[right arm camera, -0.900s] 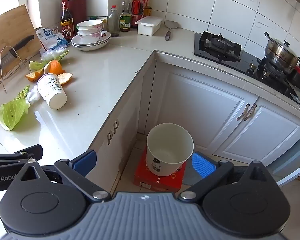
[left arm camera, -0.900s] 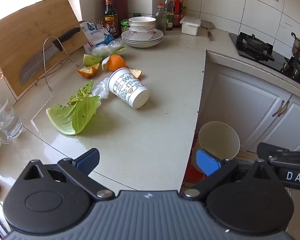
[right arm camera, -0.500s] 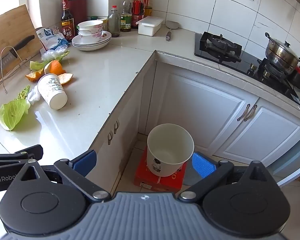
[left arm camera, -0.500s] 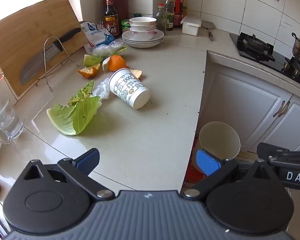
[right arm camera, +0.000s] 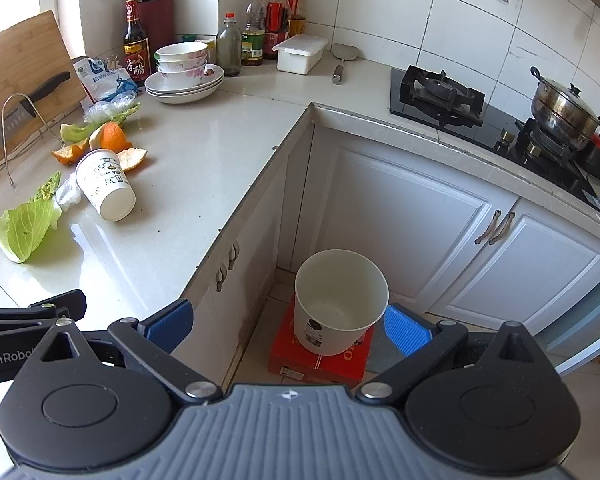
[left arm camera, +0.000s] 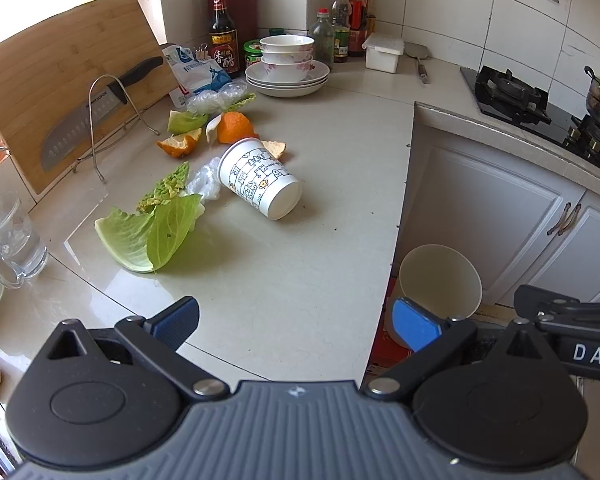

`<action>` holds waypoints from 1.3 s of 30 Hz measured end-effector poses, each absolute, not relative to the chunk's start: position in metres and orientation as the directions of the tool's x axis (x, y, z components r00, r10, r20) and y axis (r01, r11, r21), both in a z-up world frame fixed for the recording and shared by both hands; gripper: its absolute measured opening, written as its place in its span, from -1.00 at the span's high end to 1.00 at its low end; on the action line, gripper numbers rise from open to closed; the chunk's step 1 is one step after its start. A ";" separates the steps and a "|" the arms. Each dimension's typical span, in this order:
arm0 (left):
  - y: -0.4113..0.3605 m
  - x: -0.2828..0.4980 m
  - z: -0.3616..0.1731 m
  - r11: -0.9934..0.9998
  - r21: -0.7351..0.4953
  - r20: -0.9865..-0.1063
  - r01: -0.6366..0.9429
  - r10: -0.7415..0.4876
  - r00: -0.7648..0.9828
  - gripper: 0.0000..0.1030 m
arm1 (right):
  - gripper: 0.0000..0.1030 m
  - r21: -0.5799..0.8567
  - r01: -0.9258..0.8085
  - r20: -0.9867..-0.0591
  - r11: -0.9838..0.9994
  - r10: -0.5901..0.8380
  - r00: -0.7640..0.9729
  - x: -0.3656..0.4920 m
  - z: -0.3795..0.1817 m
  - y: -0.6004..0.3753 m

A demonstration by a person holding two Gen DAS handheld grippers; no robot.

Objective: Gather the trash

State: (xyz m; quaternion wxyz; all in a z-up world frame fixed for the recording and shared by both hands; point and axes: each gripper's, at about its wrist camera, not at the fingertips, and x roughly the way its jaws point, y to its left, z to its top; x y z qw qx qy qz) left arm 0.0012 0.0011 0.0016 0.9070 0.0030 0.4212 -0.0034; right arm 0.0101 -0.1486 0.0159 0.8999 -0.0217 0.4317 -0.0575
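Two containers hold nothing visible: tipped paper cup point(left arm camera: 260, 178) on the desk point(left arm camera: 300, 260), white bin point(right arm camera: 340, 300) on the floor. Left gripper point(left arm camera: 296, 316) and right gripper point(right arm camera: 288, 320) angle downward, jaws wide apart, gripping nothing.

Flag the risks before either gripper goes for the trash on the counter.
1. The paper cup lies on its side, so a jaw nudge could roll it toward the counter edge.
2. The white bin sits low on a red box on the floor, so dropped orange peel or cabbage leaf may miss it.
3. The knife and drinking glass flank the scraps; a wide-open left gripper could clip them.
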 end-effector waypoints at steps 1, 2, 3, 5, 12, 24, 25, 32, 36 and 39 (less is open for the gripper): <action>0.001 0.001 0.002 1.000 0.002 -0.764 0.009 -0.004 0.645 -0.99 | -1.00 -0.088 0.085 -0.775 0.992 -0.122 0.621 0.011 0.016 -0.148; 0.001 0.001 0.002 1.000 0.002 -0.764 0.009 -0.004 0.645 -0.99 | -1.00 -0.089 0.086 -0.774 0.992 -0.123 0.621 0.010 0.016 -0.149; 0.001 0.001 0.002 1.000 0.003 -0.764 0.009 -0.004 0.645 -0.99 | -1.00 -0.088 0.087 -0.774 0.992 -0.123 0.621 0.010 0.016 -0.148; 0.001 0.001 0.002 1.000 0.003 -0.764 0.009 -0.004 0.645 -0.99 | -1.00 -0.089 0.087 -0.774 0.992 -0.124 0.621 0.010 0.016 -0.148; 0.001 0.001 0.001 1.000 0.004 -0.764 0.009 -0.003 0.646 -0.99 | -1.00 -0.088 0.086 -0.774 0.992 -0.123 0.621 0.011 0.015 -0.148; 0.000 0.001 0.001 1.000 0.004 -0.764 0.008 -0.002 0.645 -0.99 | -1.00 -0.090 0.085 -0.774 0.992 -0.124 0.621 0.010 0.015 -0.149; 0.000 0.001 0.001 1.000 0.004 -0.764 0.008 -0.002 0.645 -0.99 | -1.00 -0.089 0.086 -0.774 0.992 -0.123 0.621 0.010 0.015 -0.149; 0.000 0.001 0.001 1.000 0.004 -0.765 0.009 -0.002 0.644 -0.99 | -1.00 -0.090 0.085 -0.773 0.992 -0.124 0.622 0.010 0.015 -0.149; 0.000 0.001 0.001 1.000 0.006 -0.765 0.010 -0.002 0.644 -0.99 | -1.00 -0.090 0.088 -0.774 0.992 -0.125 0.620 0.011 0.018 -0.149; -0.001 0.001 0.001 1.000 0.006 -0.765 0.010 -0.002 0.644 -0.99 | -1.00 -0.088 0.089 -0.774 0.992 -0.124 0.620 0.011 0.018 -0.149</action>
